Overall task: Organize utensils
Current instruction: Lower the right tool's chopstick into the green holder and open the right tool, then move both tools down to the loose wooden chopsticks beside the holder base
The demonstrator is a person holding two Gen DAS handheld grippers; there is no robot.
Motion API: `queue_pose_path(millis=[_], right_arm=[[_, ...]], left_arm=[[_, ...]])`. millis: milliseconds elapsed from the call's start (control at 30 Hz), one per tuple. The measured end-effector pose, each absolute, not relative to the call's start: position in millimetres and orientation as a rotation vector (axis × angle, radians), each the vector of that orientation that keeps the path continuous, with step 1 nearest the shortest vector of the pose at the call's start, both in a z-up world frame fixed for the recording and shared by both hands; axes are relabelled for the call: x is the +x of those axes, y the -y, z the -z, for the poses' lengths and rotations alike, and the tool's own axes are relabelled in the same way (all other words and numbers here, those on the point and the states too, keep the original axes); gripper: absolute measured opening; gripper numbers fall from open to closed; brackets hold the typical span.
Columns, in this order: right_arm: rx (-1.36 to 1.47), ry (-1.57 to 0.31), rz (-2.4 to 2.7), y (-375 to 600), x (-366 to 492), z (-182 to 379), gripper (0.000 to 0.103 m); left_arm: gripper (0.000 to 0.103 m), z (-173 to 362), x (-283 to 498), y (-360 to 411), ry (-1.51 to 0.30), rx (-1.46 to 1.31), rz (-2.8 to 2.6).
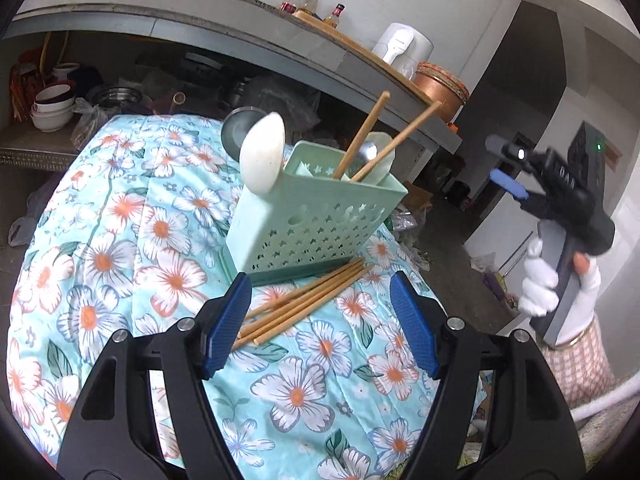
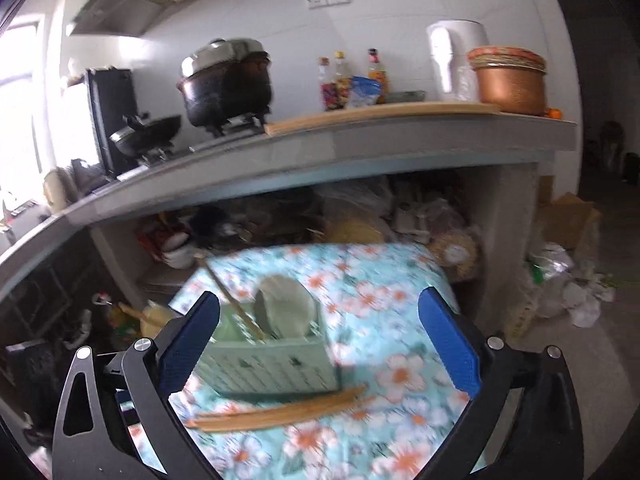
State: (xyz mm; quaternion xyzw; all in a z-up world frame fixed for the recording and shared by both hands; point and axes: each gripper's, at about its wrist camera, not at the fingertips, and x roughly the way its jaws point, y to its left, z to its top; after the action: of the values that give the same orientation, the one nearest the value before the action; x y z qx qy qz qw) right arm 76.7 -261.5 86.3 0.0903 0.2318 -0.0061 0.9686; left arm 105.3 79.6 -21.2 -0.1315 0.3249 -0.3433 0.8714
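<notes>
A mint-green perforated utensil holder [image 1: 316,224] [image 2: 272,360] stands on a table covered with a floral cloth [image 1: 120,240] [image 2: 380,304]. Two chopsticks [image 1: 364,132], a white rice paddle [image 1: 264,156] and a metal spoon [image 1: 368,152] stick out of it. Several loose chopsticks [image 1: 304,300] [image 2: 280,412] lie on the cloth in front of the holder. My left gripper [image 1: 320,284] is open just above them, gripping nothing. My right gripper [image 2: 320,298] [image 1: 496,160] is open and empty, held by a white-gloved hand [image 1: 540,284] off the table's right side.
A grey counter [image 1: 200,16] [image 2: 360,136] runs behind the table, carrying sauce bottles [image 1: 310,2], a white kettle [image 1: 402,44], a copper pot [image 1: 440,88] and a black cooking pot [image 2: 228,80]. Bowls [image 1: 52,108] and bags fill the shelf below. Bags [image 2: 568,280] litter the floor on the right.
</notes>
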Motion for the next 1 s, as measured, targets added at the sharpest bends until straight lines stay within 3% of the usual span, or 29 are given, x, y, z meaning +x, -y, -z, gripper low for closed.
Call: queue_pose_path(millis=[300, 1000], right_arm=[[0.203, -0.625, 0.082, 255.1, 53.8, -29.8, 0.097], [0.161, -0.703, 0.020, 204.9, 60.1, -24.7, 0.097]], left_arm=[[0.068, 28.8, 103.9, -74.7, -0.689, -0.246, 0.712], [0.068, 43.8, 97.1, -96.2, -0.652, -0.242, 0.644]])
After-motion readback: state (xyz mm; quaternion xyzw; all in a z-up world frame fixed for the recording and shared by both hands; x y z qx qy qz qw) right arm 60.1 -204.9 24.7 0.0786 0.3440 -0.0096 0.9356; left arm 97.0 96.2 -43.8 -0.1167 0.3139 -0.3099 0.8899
